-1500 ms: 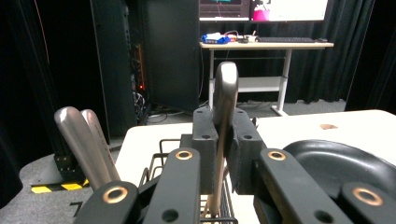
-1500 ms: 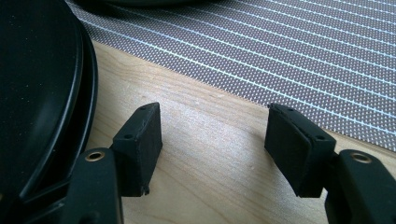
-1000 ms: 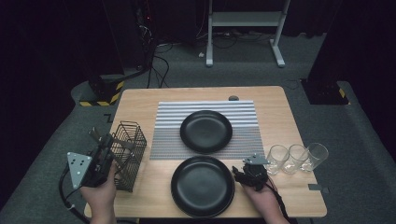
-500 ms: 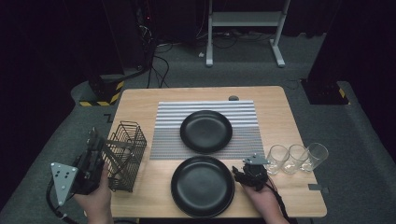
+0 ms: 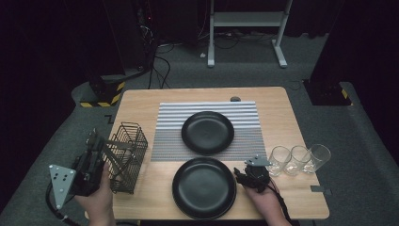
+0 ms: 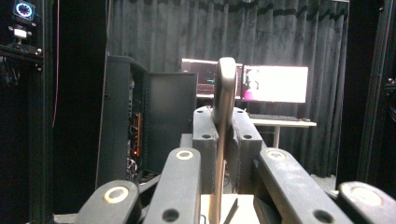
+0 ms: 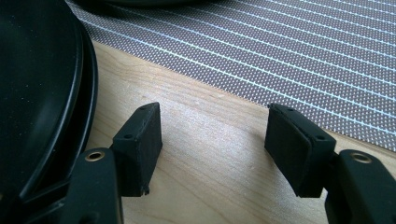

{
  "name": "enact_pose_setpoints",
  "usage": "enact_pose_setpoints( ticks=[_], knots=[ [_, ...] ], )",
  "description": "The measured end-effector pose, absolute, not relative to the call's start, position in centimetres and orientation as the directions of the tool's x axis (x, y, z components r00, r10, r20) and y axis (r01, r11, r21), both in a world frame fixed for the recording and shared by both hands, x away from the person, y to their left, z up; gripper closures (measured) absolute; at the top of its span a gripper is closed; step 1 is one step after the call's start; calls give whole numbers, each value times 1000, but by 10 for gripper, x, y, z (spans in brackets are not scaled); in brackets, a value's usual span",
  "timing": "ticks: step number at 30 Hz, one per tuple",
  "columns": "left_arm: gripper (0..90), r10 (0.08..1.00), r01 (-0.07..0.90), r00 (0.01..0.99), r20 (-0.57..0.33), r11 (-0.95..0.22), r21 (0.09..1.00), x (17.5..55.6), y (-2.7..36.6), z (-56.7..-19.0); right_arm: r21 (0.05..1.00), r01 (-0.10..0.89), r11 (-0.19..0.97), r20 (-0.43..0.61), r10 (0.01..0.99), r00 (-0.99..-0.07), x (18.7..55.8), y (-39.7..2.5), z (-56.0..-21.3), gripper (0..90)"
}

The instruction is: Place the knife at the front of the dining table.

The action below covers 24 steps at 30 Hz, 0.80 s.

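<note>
Black wire forms the cutlery basket (image 5: 124, 157) that stands at the left edge of the wooden table (image 5: 287, 122), just beside the left gripper (image 5: 94, 146), which is held off the table's edge. In the left gripper view, a wooden utensil handle (image 6: 223, 116) is clamped upright between the closed jaws; its lower end is hidden behind the gripper body, so what kind of utensil it is cannot be told. In the high view the handle is too thin to be made out against the basket's wires.

The right gripper (image 5: 245, 175) is rested on the table at the right rim of the near plate (image 5: 203, 187). In the right gripper view its jaws are seen spread apart over bare wood, with nothing between them; the near plate (image 7: 42, 88) is cut off at the left edge.

Two black plates are counted: the near plate and the far plate (image 5: 207, 132), the latter set on one striped placemat (image 5: 244, 117). Three clear drinking glasses (image 5: 298, 159) are lined up in a row at the right side of the table, just beside the right gripper.
</note>
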<state>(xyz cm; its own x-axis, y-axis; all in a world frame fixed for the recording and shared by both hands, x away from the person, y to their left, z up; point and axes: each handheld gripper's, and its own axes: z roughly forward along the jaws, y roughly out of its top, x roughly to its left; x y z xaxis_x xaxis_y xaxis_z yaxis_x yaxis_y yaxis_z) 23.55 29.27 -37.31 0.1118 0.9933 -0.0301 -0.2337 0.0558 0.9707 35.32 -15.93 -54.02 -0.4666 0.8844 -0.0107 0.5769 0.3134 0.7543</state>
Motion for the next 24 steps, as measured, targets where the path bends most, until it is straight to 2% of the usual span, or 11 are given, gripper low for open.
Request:
enact_pose_setpoints(
  ticks=[24],
  knots=[
    [830, 993, -251, 115, -9, 38, 967, 244, 289, -361, 754, 576, 317, -10, 882, -472, 353, -159, -540, 364]
  ],
)
